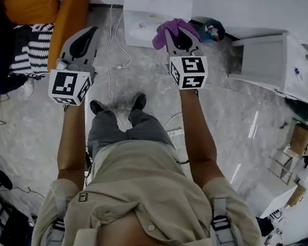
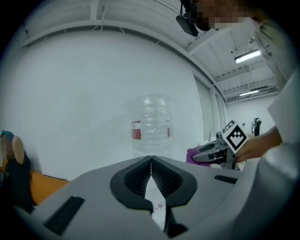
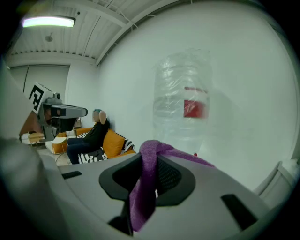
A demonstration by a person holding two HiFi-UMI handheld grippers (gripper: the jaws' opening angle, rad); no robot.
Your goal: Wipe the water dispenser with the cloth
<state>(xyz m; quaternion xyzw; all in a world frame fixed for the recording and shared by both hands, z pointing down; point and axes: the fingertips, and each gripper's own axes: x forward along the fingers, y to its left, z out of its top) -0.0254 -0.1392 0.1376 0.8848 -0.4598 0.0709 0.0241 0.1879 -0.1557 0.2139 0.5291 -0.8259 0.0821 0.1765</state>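
In the head view the water dispenser (image 1: 141, 15) stands straight ahead of my right gripper (image 1: 180, 38), the nearer one, while my left gripper (image 1: 88, 38) hangs beside it to the left. In the left gripper view my jaws are pressed together on nothing, and the dispenser's clear bottle (image 2: 151, 123) rises upright just beyond their tips. In the right gripper view my jaws pinch the purple cloth (image 3: 144, 187), which drapes down between them. The bottle stands ahead and slightly right; whether it holds water I cannot tell.
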